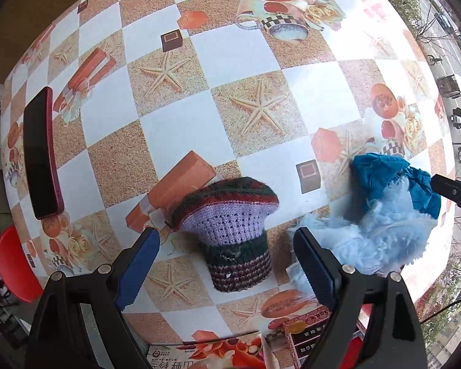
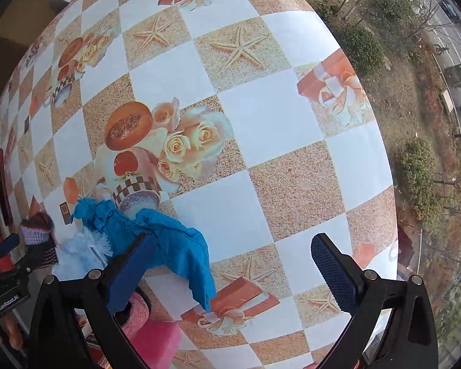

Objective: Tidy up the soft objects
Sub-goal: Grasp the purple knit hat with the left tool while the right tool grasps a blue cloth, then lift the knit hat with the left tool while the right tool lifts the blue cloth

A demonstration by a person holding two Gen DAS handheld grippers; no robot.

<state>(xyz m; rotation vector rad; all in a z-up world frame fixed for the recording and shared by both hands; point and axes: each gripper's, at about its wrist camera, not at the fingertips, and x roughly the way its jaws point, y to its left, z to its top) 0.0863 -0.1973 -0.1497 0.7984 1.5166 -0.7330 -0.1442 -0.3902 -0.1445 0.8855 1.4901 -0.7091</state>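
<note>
A knitted purple, green and maroon hat [image 1: 230,230] stands on the table between the fingers of my open left gripper [image 1: 227,243], which is empty. To its right lies a fluffy light blue cloth [image 1: 381,236] with a crumpled teal cloth [image 1: 384,175] on it. In the right wrist view the teal cloth [image 2: 169,240] drapes over the left finger of my open right gripper [image 2: 233,255], with the fluffy cloth [image 2: 83,252] and the hat [image 2: 37,233] further left. A pink knitted piece [image 2: 138,310] lies under the left finger.
A dark red phone [image 1: 40,153] lies at the table's left. Printed packets and a box [image 1: 307,335] sit at the near edge. A red chair [image 1: 12,264] is below left. The table's right edge [image 2: 381,153] drops off to an outdoor view.
</note>
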